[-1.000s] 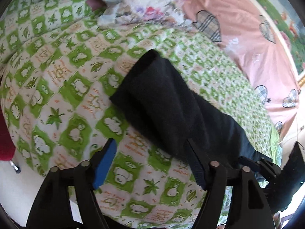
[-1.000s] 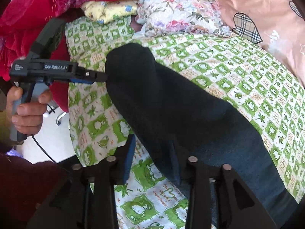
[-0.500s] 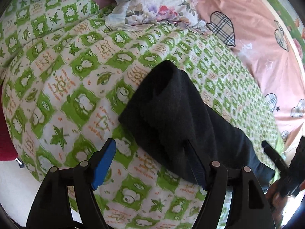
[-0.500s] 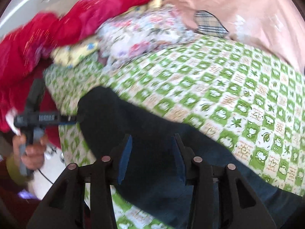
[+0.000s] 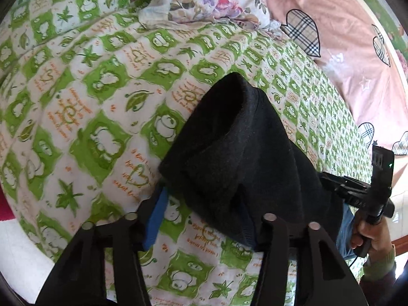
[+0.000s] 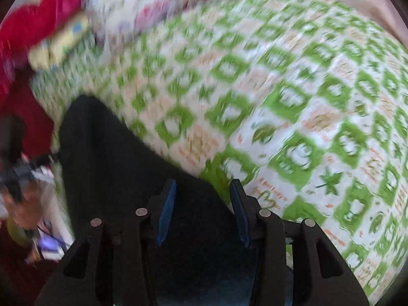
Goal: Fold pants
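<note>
The dark pants (image 5: 237, 153) lie folded lengthwise on a green and white patterned bedsheet (image 5: 89, 97). My left gripper (image 5: 204, 204) is open around the near end of the pants, whose cloth bunches up between the blue pads and hides the right pad. In the blurred right wrist view the pants (image 6: 114, 168) run from lower middle to the left, and my right gripper (image 6: 202, 211) is open above them, its pads apart with cloth beneath. The right gripper's body and the hand holding it show in the left wrist view (image 5: 367, 196).
A floral pillow (image 5: 211, 0) and a pink quilt with plaid hearts (image 5: 344, 46) lie at the far side of the bed. Red bedding (image 6: 33, 25) is piled at the upper left of the right wrist view. The bed edge drops to a pale floor (image 5: 17, 250).
My left gripper has moved forward onto the pants end, which now bunches between its fingers. My right gripper has swung right along the pants, and its view is blurred by motion.
</note>
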